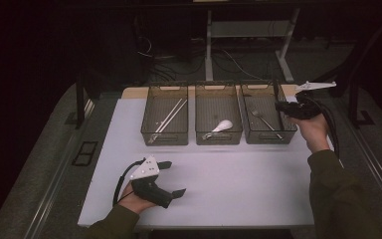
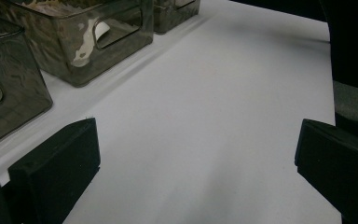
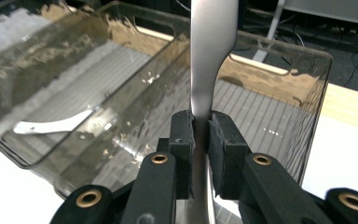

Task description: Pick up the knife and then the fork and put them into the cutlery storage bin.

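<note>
Right gripper view: right tool clamps a metal utensil; left tool gapes.

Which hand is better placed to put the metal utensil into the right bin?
The right: the right gripper already clamps the utensil over the right bin. The left gripper hovers open, far off.

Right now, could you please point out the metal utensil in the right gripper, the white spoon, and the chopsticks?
metal utensil [image 3: 208, 56]: right gripper view, on its flat handle above the pads.
white spoon [image 1: 223, 125]: high view, on its bowl.
chopsticks [image 1: 170, 115]: high view, mid-length.
</note>
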Motion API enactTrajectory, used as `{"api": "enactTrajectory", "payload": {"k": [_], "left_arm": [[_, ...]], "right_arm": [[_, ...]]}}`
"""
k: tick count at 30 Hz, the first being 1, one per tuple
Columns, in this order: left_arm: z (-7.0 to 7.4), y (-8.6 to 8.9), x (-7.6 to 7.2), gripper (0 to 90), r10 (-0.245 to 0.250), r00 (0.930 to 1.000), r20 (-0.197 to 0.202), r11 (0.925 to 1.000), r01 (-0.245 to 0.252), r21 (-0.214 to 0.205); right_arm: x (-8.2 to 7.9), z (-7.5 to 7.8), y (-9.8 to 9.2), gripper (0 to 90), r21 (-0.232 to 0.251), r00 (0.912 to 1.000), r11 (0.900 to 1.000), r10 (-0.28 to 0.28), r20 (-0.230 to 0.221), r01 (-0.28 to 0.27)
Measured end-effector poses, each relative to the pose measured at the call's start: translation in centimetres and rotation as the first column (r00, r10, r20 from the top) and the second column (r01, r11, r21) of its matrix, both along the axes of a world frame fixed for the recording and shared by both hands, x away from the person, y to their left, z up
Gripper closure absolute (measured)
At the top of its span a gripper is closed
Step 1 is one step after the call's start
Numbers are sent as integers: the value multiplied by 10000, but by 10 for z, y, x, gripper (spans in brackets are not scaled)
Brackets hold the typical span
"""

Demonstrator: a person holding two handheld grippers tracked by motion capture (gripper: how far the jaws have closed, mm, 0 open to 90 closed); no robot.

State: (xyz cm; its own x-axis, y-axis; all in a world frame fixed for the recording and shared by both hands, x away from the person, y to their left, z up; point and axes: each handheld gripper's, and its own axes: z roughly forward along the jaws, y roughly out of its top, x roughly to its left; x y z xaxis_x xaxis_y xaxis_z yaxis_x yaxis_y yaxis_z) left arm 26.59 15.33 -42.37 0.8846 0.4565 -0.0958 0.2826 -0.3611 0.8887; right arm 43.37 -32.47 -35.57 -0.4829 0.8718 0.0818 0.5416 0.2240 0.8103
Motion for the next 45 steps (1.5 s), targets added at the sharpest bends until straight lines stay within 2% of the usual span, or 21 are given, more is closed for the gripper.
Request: {"api": "enactTrajectory", "payload": {"k": [14, 23, 25, 27, 29, 32, 45], "left_arm": [[0, 0, 0, 0, -31, 10000, -2, 10000, 31, -36], [1, 0, -1, 0, -37, 10000, 18, 10000, 37, -50], [1, 0, -1, 0, -48, 10000, 26, 10000, 48, -46], [1, 0, -1, 0, -47, 10000, 24, 10000, 47, -36], [1, 0, -1, 0, -31, 10000, 23, 10000, 32, -55], [1, 0, -1, 0, -16, 10000, 22, 10000, 16, -69], [1, -1, -1, 0, 17, 10000, -11, 10000, -17, -68]], "right_arm": [[14, -25, -2, 798, -763, 9942, 9966, -396, -1003, 320], [19, -37, 0, 786, -1121, 9817, 9936, -339, -1874, 129], [19, -37, 0, 806, -1048, 9829, 9944, -309, -1816, 119], [19, -35, 0, 795, -706, 9827, 9975, -211, -1838, 82], [18, -34, 1, 792, -818, 9841, 9966, -143, -1769, -2], [16, -31, 1, 773, -586, 9851, 9983, -90, -1718, -11], [2, -29, 2, 591, 117, 9905, 9995, 311, -1340, -298]]}}
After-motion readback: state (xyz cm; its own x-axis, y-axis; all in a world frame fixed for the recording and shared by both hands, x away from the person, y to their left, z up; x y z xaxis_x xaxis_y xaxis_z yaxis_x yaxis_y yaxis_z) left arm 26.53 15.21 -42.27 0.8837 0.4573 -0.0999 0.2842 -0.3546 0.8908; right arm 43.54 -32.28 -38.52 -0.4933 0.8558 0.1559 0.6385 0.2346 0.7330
